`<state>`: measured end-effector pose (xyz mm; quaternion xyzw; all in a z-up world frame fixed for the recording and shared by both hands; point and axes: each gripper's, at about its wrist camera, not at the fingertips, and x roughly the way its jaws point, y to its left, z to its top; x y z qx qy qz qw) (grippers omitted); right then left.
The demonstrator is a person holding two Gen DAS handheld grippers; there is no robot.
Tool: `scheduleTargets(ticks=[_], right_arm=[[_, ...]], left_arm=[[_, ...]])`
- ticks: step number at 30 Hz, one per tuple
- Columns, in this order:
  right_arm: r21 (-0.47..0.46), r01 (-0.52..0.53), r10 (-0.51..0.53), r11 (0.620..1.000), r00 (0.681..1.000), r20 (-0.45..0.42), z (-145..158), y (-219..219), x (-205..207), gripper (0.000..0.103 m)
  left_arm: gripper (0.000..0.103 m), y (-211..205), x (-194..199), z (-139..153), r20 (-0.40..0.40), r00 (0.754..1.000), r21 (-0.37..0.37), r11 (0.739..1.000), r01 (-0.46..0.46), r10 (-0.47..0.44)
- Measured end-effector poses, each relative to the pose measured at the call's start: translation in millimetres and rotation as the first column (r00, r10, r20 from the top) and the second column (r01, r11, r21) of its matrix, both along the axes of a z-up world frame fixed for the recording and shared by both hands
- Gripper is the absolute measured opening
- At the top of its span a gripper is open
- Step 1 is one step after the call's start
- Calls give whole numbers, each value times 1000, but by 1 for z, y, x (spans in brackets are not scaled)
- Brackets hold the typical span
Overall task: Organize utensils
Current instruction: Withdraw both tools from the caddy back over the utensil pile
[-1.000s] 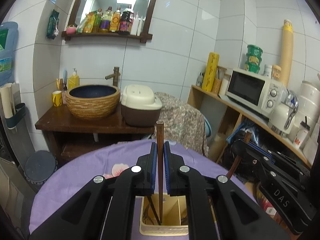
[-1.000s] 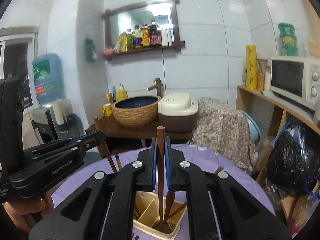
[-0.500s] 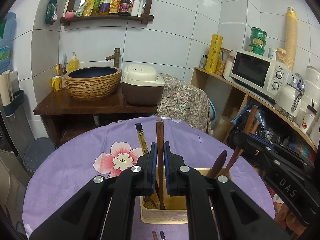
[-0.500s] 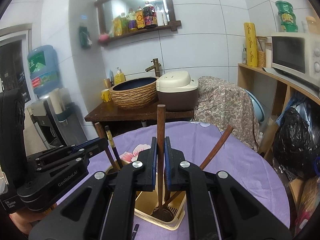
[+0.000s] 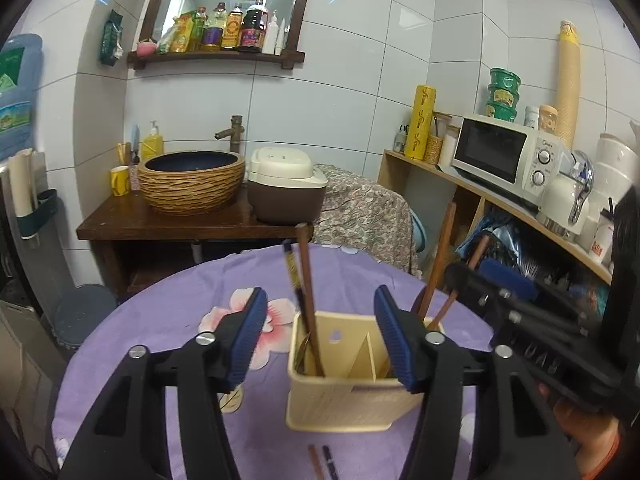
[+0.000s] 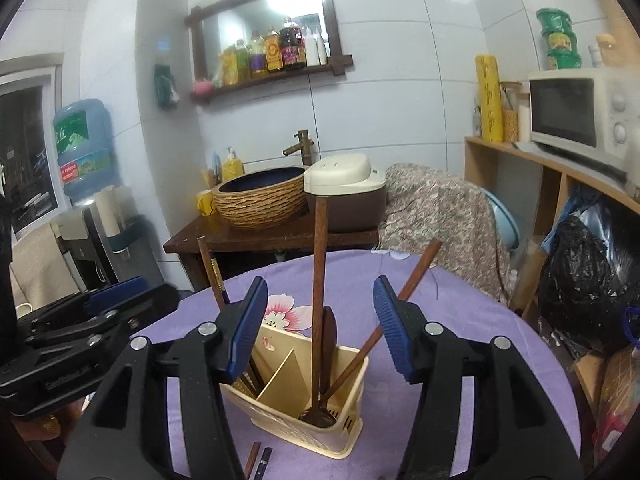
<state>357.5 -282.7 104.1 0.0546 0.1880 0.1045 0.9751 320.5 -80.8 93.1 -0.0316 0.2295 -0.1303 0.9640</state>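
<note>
The left gripper (image 5: 320,338) is opening its jaws, and its blue pads (image 5: 246,334) are standing apart on both sides of the cream utensil holder (image 5: 344,396) in the lower middle of the left wrist frame, pinching nothing. Between the pads a brown chopstick (image 5: 308,296) is standing free in the left compartment of the holder, leaning a little to the upper left, with a dark chopstick (image 5: 291,268) just beside it. The right gripper (image 6: 320,330) is also opening its jaws; its pads are spread and are not touching the wooden spoon (image 6: 319,300), which is standing almost upright between them in the right compartment of the holder, with its bowl at the bottom. A second wooden handle (image 6: 404,292) is leaning to the upper right out of the same compartment. The holder is sitting on a round table with a purple flowered cloth (image 5: 168,308). At the bottom edge of both frames, two more chopsticks (image 5: 322,462) are lying on the cloth just in front of the holder. In the right wrist frame, the left gripper is showing at the lower left.
</note>
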Motion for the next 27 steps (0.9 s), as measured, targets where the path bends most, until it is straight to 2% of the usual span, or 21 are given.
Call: scheduleTargets(ticks=[3,6,8,9,12,15,18,21,27], right_arm=[[-10,11,-11,1000,1000,-7,-3,-5,-22,61],[-59,20,-24,998,998,-65,-19,-6,-47,63],[-103,23,-35,994,992,-121,-35,-6,-59,72],[-133,38,-59,990,986,-155,-47,-6,-65,77],[-163,63,-103,985,963,-248,-77,-8,-79,77],[-157,82,-131,984,932,-338,-111,-11,-98,77],[-171,91,-150,981,914,-376,-135,-10,-111,77],[-162,70,-135,984,889,-437,-158,-4,-118,77],[-201,42,-136,979,865,-484,-179,15,-120,71]], left_arm=[[72,11,-25,-11,3,999,23,999,-33,33],[74,25,-47,-35,-50,997,53,997,-64,67],[74,32,-57,-50,-91,992,63,995,-80,85],[74,37,-63,-65,-135,986,70,994,-89,98],[74,40,-73,-96,-238,968,75,995,-69,85],[73,37,-83,-123,-291,953,118,991,-58,90],[66,31,-92,-140,-336,939,118,993,-28,67],[61,23,-96,-148,-349,936,132,991,-9,55],[56,6,-100,-158,-377,926,132,991,33,19]])
